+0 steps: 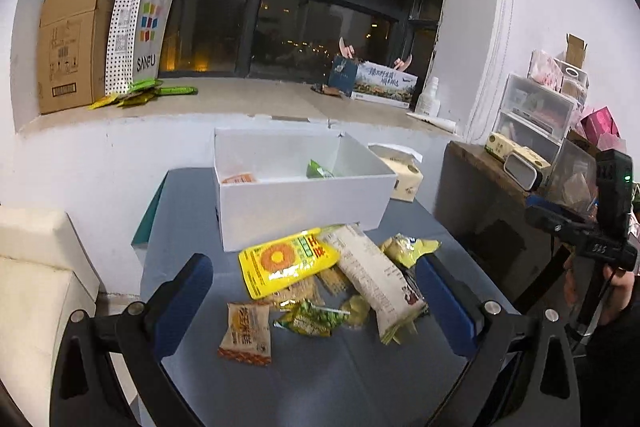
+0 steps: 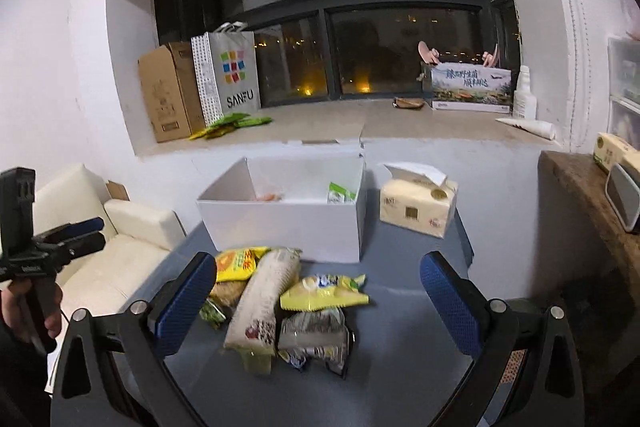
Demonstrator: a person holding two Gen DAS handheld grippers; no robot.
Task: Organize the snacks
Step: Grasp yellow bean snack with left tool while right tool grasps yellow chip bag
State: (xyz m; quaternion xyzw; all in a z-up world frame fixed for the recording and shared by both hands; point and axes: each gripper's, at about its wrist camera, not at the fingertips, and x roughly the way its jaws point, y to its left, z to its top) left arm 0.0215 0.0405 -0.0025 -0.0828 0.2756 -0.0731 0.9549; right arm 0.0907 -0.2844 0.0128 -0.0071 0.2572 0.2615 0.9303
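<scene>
Clearly the snack pile (image 1: 324,287) lies straight ahead of and below both grippers, on the grey worktop (image 1: 352,379), with the white box (image 1: 296,183) just behind it. Left gripper (image 1: 320,303) has its jaws spread wide and empty, and they frame most of the heap; the right gripper (image 2: 318,303) is likewise spread and holds nothing. I judge neither much nearer overall: the orange-and-cream packet (image 1: 246,333) sits closest to the left jaws, the small yellow bag (image 2: 324,291) closest to the right.

The long pale wrapper (image 1: 376,279) runs diagonally, one end near the box and the other toward the grippers, so a grasp across its narrow width looks easiest. The yellow sunflower pouch (image 1: 286,261) is flat and glossy and overlaps smaller packets. All are crinkly film or foil, soft and slippery. The box is stiff card, open on top, with an orange packet (image 1: 239,179) and a green one (image 1: 319,169) already inside.
</scene>
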